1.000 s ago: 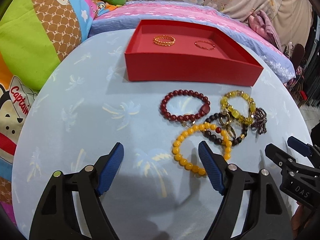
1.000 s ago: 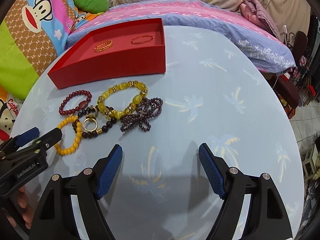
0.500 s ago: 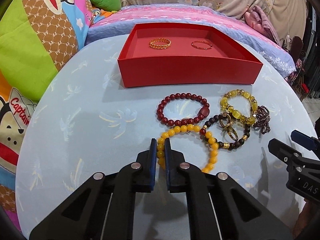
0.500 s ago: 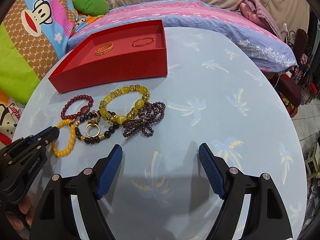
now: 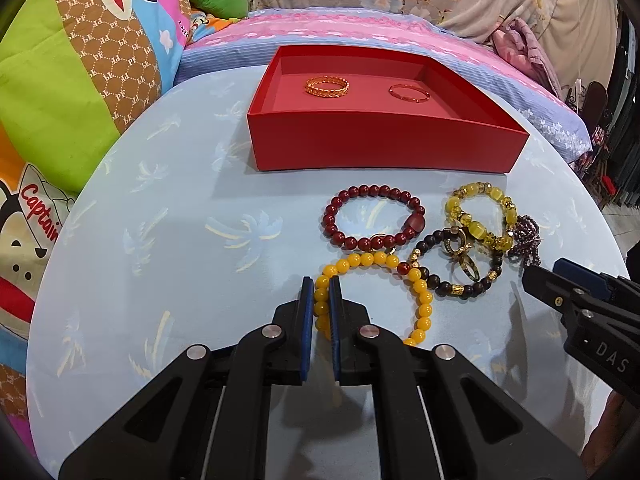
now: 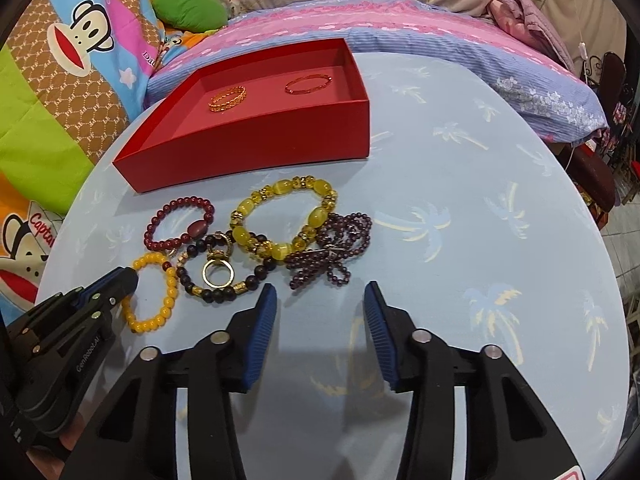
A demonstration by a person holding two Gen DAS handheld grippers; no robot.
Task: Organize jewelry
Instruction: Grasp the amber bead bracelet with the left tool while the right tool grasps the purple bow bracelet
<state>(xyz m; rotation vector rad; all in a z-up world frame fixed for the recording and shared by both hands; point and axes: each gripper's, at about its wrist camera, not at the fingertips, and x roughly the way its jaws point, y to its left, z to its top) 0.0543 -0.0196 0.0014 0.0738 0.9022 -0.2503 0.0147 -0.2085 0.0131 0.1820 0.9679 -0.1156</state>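
A round table (image 5: 160,208) under a pale blue palm-print cloth stands against a bed piled with bright cartoon cushions (image 5: 60,92). Toward the table's far edge sits a shallow red box (image 5: 384,148), holding a braided gold bangle (image 5: 326,87) and, apart from it, a thin red-gold bangle (image 5: 409,93). In front of the box lies a huddle of jewelry: a dark red bead bracelet (image 5: 372,218), a yellow-green stone bracelet (image 6: 282,218) overlapping a black bead bracelet (image 6: 222,276) with a gold ring (image 6: 218,274) inside its loop, and a tangled purple bead strand (image 6: 330,250) at the right end. Nearest the person, the left gripper (image 5: 321,296) is clamped on the near side of the orange-yellow bead bracelet (image 5: 420,300), which lies on the cloth. The right gripper (image 6: 320,300), just short of the purple strand, has its jaws half apart and closing, with only cloth between them.
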